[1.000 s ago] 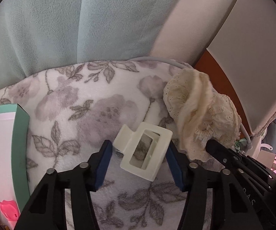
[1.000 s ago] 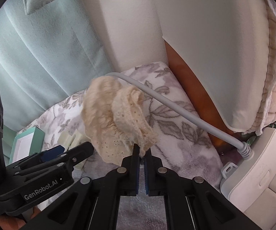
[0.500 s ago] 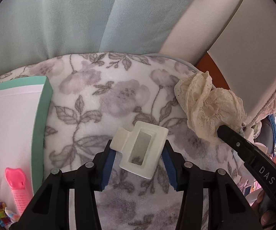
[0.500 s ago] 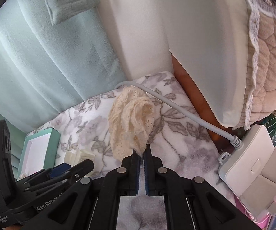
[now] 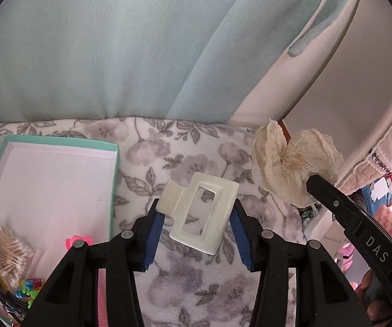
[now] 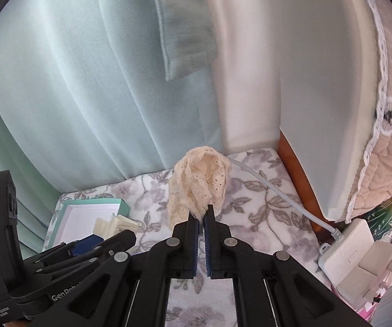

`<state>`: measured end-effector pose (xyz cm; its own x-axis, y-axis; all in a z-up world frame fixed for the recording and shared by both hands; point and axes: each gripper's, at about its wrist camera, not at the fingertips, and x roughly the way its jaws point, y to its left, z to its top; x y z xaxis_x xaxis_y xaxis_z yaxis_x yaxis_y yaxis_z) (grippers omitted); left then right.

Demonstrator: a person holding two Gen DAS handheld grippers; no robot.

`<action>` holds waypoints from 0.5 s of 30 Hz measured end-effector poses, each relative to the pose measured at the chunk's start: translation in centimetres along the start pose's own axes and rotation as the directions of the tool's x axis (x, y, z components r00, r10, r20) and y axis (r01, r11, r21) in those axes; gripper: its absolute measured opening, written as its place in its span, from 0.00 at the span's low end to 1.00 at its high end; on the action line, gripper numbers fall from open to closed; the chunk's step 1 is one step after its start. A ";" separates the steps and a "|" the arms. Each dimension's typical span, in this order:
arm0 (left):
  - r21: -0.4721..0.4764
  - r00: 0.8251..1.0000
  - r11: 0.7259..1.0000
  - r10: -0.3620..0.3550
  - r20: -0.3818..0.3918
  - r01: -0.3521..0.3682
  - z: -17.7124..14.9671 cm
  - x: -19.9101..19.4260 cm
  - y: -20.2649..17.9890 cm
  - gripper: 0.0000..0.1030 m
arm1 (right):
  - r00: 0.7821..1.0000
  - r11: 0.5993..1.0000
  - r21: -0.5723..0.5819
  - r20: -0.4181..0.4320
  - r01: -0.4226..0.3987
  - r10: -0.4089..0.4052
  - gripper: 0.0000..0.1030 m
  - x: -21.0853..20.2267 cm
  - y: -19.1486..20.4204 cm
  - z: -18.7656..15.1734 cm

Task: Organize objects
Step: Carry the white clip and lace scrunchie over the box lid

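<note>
Both grippers have risen since the earlier frame, exposing more curtain. Left gripper clamps the cream rectangular plastic hair claw at centre frame; its long axis tilts upper right to lower left. Right gripper, pressed together, pinches the cream lace scrunchie above its tips, centre frame. Mint-edged open box lies at left.

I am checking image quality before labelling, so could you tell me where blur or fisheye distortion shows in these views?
Left wrist view: the cotton swabs at the lower left look smeared, while the hair claw clip is sharp. Right wrist view: the curtain bows outward; the lace scrunchie is crisp.
</note>
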<state>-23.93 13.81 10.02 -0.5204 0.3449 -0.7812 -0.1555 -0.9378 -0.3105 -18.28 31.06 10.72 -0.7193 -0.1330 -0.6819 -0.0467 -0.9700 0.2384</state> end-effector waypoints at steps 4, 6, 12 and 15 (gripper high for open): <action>-0.033 1.000 0.999 0.006 0.027 -0.005 0.3 -2.0 1.9 0.49 | 1.000 0.999 -0.033 0.013 -0.012 0.012 0.04 -0.7 2.2 0.5; -0.052 0.999 0.999 0.016 0.040 -0.014 0.3 -2.8 3.1 0.49 | 1.000 0.999 -0.050 0.012 -0.020 0.020 0.04 -0.8 3.5 0.6; -0.127 0.996 0.991 0.054 0.065 -0.045 -0.1 -5.0 7.6 0.49 | 0.999 0.993 -0.105 -0.003 -0.052 0.052 0.04 -0.3 7.5 0.3; -0.161 0.994 0.985 0.077 0.072 -0.064 -0.4 -5.9 10.0 0.49 | 0.997 0.988 -0.134 -0.014 -0.073 0.071 0.04 0.1 9.6 0.1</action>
<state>-22.08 2.44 11.31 -0.5896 0.2682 -0.7619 0.0153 -0.9394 -0.3425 -18.88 21.78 12.96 -0.7109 -0.2047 -0.6729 0.0992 -0.9763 0.1922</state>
